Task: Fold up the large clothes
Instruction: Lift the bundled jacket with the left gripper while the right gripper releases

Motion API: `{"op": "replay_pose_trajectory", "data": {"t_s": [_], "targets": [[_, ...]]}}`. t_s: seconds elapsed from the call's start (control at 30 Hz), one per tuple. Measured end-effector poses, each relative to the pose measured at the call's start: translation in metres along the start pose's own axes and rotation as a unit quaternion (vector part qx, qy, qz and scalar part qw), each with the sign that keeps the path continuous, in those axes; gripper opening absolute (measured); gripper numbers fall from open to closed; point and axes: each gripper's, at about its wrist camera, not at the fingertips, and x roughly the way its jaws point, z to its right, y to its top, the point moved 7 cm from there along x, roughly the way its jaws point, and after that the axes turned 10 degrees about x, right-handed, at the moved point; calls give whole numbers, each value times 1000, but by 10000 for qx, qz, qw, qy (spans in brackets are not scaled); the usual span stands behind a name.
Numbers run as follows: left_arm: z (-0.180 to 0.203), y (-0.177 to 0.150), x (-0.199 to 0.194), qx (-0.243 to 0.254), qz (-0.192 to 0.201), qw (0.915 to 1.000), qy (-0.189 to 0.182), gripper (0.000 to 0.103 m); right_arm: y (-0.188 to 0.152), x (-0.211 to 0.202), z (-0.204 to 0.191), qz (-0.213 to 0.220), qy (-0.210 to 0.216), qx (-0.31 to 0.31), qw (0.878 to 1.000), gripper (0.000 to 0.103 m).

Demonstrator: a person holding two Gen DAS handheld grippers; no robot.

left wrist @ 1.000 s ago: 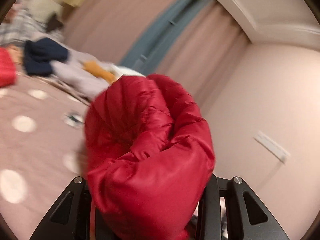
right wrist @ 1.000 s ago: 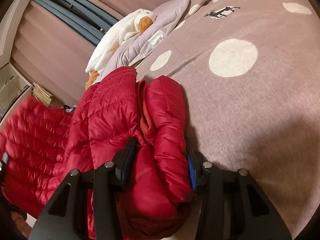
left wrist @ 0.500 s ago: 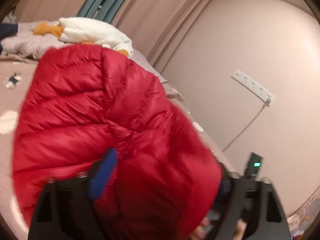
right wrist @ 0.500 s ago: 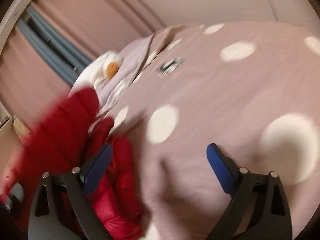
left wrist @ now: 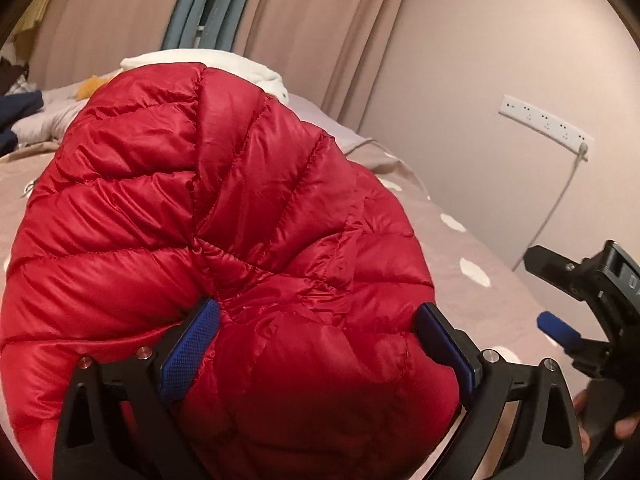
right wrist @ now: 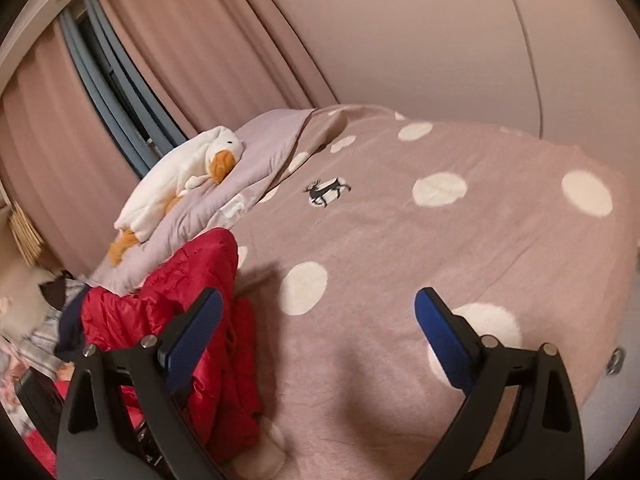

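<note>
Left wrist view, left to right: dark blue clothing [left wrist: 16, 116] lies at the far left edge on the bedspread [left wrist: 472, 240]; a red quilted down jacket [left wrist: 208, 216] bulges across the middle of the view and hides most of a white plush goose [left wrist: 208, 60] behind it. The left gripper [left wrist: 318, 344] has just been opening; its jaws stand wide, with jacket fabric bulging between the blue pads [left wrist: 188, 350], and whether the pads press on it cannot be told. On the wall to the right hangs a white power strip [left wrist: 546, 122]. At the far right edge the right gripper [left wrist: 550, 304] appears, a hand [left wrist: 608, 416] beneath it.

Right wrist view, left to right: the jacket [right wrist: 192, 320] lies bunched at the lower left on the pink, white-dotted bedspread [right wrist: 460, 248], the goose [right wrist: 180, 178] beyond it on a pillow [right wrist: 256, 164]. The right gripper [right wrist: 318, 328] has also just been opening; its jaws stand wide and empty, the left finger in front of the jacket.
</note>
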Motion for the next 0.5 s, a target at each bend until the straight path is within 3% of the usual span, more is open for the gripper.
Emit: {"op": "replay_pose_trajectory", "data": {"t_s": [0.13,0.37,0.5], "targets": [[-3,-1,4,-11,41,9998,172,97,1,4,1,-125,-16,-25,9999,97],[7,-8,9,-8,50,9994,352,97,5,-17,-5,-2,-463,-540,9975,97],[7,-9,7,40,52,9993,380,97,7,-37,-16,68,-285,-709,9971,97]]}}
